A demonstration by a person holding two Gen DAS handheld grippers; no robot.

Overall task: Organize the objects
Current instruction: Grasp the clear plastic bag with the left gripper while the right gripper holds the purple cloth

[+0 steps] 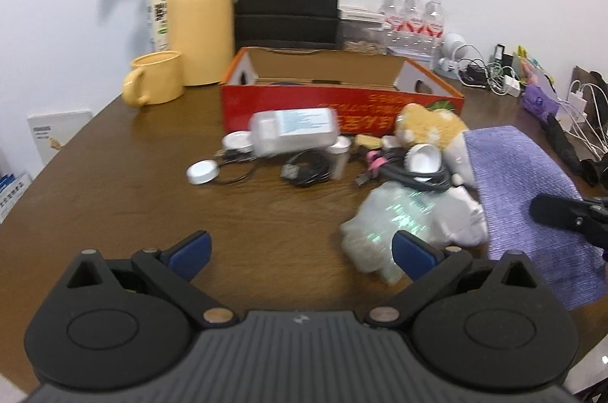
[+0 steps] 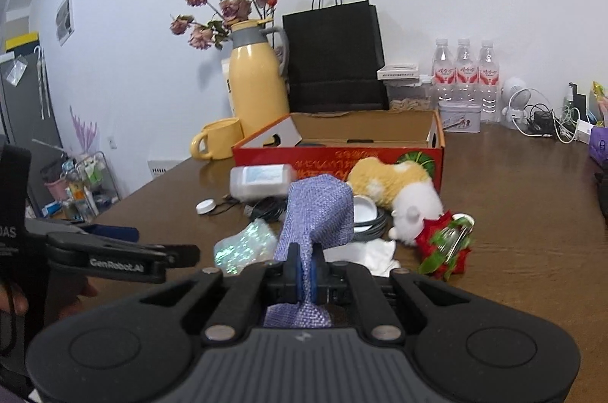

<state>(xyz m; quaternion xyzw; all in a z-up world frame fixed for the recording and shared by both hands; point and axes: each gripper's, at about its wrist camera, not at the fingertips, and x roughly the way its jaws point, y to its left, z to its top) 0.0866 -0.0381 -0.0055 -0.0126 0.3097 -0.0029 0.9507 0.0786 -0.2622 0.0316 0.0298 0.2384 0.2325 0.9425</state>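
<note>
While the right gripper (image 2: 304, 270) has its jaws pinched tight on a purple knitted cloth (image 2: 317, 214), most of that cloth stands and drapes loose above and behind the blue pads, filling the centre of the right wrist view. In the left wrist view the same cloth hangs at the right edge of the frame, over the clutter on the brown wooden desk (image 1: 114, 197).

I judge the main risk to be snagging: the trailing fabric sits close to the coiled black cables (image 2: 370, 226), the white round lid (image 2: 364, 209) and the yellow-and-white plush toy (image 2: 395, 192), so a careless swing towards the open red cardboard box (image 2: 338, 157) in the middle of the frame could drag these along or knock the clear plastic bottle lying on its side (image 2: 260, 180). The grip takes only a narrow fold, so the cloth could also slip out if tugged.

The left gripper (image 1: 300, 253) holds nothing, its jaws spread wide at the bottom of its frame, just beside a crinkly iridescent plastic bag (image 1: 391, 216); the two grippers are close enough to bump each other.
</note>
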